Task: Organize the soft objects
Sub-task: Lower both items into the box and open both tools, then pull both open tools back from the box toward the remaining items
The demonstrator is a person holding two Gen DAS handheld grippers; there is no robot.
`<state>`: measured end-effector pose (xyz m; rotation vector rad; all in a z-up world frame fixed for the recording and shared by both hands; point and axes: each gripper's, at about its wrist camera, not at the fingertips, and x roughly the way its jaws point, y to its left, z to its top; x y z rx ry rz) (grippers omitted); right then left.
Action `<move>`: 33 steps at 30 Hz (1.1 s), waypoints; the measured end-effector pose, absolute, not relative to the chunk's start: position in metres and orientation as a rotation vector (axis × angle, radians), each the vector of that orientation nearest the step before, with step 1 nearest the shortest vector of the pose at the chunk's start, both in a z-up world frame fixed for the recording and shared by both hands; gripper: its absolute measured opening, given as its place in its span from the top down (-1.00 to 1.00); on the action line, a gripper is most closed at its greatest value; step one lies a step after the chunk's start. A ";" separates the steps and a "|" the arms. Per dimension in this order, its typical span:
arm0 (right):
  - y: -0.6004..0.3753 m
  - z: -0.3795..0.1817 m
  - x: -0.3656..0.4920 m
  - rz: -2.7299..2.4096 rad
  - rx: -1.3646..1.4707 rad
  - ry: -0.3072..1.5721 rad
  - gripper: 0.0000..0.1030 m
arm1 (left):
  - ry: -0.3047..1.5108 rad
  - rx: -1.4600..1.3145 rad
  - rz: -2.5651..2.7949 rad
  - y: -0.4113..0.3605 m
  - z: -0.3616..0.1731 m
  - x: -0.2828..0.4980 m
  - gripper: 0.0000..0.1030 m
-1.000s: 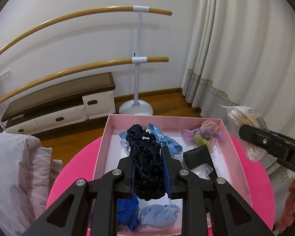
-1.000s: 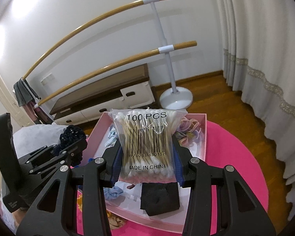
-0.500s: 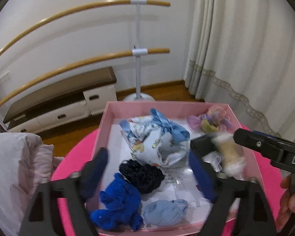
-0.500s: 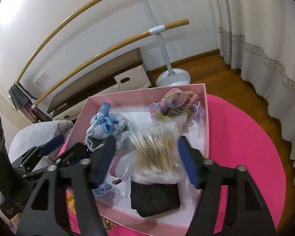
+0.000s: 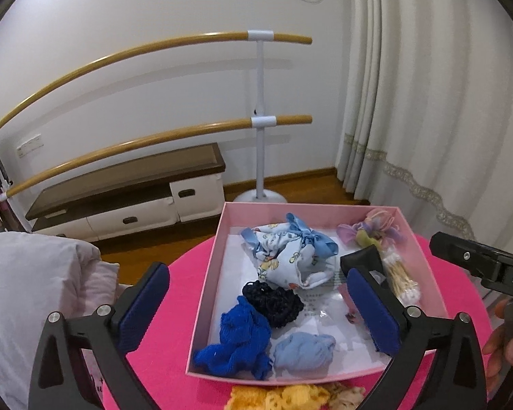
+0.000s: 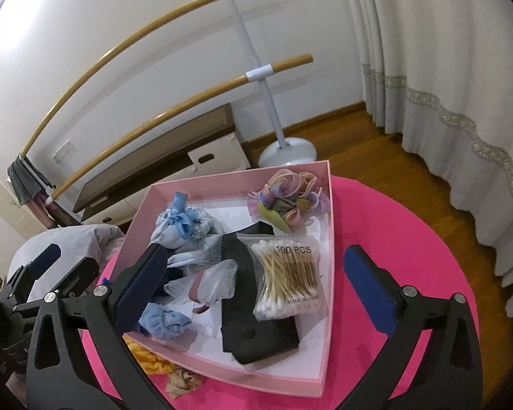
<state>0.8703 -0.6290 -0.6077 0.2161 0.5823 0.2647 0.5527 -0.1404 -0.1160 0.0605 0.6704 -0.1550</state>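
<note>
A pink box (image 5: 207, 285) (image 6: 328, 239) sits on a round pink table. In it lie a black knitted scrunchie (image 5: 273, 302), a royal blue one (image 5: 239, 341), a pale blue one (image 5: 302, 352), a blue-bowed printed pouch (image 5: 287, 256) (image 6: 184, 229), pastel hair ties (image 5: 376, 227) (image 6: 287, 198), a black pouch (image 6: 253, 328) and a bag of cotton swabs (image 6: 287, 276) (image 5: 402, 278). My left gripper (image 5: 260, 311) is open and empty above the box's near left. My right gripper (image 6: 256, 283) is open and empty above the swabs.
Yellow and tan scrunchies (image 5: 297, 396) (image 6: 154, 358) lie on the table (image 6: 386, 218) at the box's near edge. A grey-pink cushion (image 5: 27, 294) is at left. A ballet barre stand (image 5: 261, 123), a low cabinet (image 5: 126, 191) and curtains (image 5: 427, 102) stand behind.
My left gripper opened and dropped the black scrunchie into the box. My right gripper opened and dropped the cotton swab bag into the box. Both grippers pulled back and up.
</note>
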 end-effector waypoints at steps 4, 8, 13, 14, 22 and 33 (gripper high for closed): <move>-0.622 -0.598 0.846 0.257 0.188 0.537 -1.00 | 0.635 0.041 -0.153 -0.130 -0.103 0.525 -1.00; -0.614 -0.588 0.816 0.255 0.170 0.487 -1.00 | 0.600 0.026 -0.147 -0.121 -0.091 0.493 -1.00; -0.607 -0.581 0.775 0.254 0.156 0.425 -1.00 | 0.573 0.018 -0.168 -0.112 -0.079 0.454 -1.00; -0.606 -0.581 0.766 0.258 0.157 0.416 -1.00 | 0.566 0.019 -0.166 -0.109 -0.078 0.447 -1.00; -0.598 -0.579 0.705 0.265 0.143 0.347 -1.00 | 0.515 -0.006 -0.173 -0.092 -0.065 0.390 -1.00; -0.594 -0.587 0.646 0.198 0.070 0.268 -1.00 | 0.469 -0.022 -0.163 -0.081 -0.058 0.326 -1.00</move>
